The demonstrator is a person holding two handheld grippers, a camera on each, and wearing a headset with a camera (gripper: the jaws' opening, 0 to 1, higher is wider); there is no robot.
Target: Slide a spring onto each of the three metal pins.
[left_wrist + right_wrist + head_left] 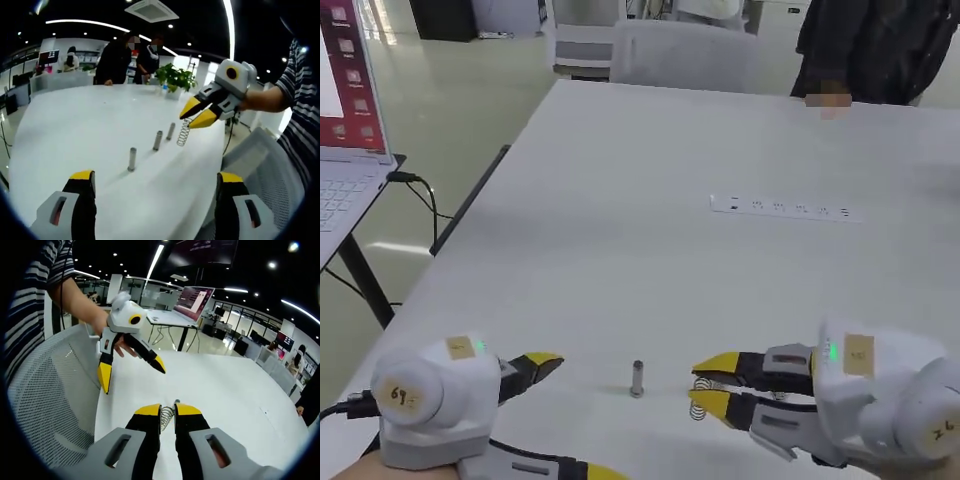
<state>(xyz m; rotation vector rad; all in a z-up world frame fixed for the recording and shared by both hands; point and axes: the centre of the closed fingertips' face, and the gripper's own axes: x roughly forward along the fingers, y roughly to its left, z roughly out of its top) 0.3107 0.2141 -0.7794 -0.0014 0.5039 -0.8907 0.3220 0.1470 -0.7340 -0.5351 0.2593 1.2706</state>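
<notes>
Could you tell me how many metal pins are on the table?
3, in a row on the table in the left gripper view: near pin, middle pin, far pin beside the spring.

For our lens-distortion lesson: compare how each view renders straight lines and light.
Head view: table edges run straight, light is soft, barely any shadow under the pin. Left gripper view: fisheye bows the table edge and ceiling light strips. Right gripper view: similar bowing; the gripped spring looks sharp.

L tool (156, 176), R tool (167, 410): white, yellow tips; striped sleeve (35, 285).
</notes>
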